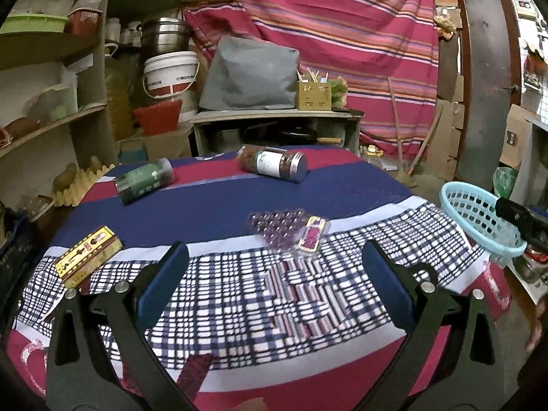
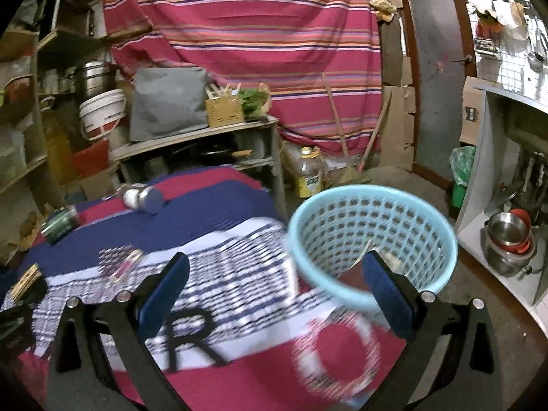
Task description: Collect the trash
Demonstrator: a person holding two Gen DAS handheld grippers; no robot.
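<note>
Both grippers, left gripper [image 1: 274, 281] and right gripper [image 2: 275, 284], gape wide and empty; the blister pack [image 1: 291, 231] lies ahead on open tabletop [image 1: 239, 202], the blue basket [image 2: 373, 236] at its right edge.

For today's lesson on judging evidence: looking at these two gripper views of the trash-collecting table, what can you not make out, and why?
- Basket contents: right wrist view, the right gripper finger covers part of the inside; only an unclear dark shape shows.
- Plastic tray: right wrist view, motion blur smears it.
- Jar label text: left wrist view, too small.
- Basket's far side: left wrist view, cut off behind a dark object at the right edge.
- Yellow box print: left wrist view, too small.
</note>
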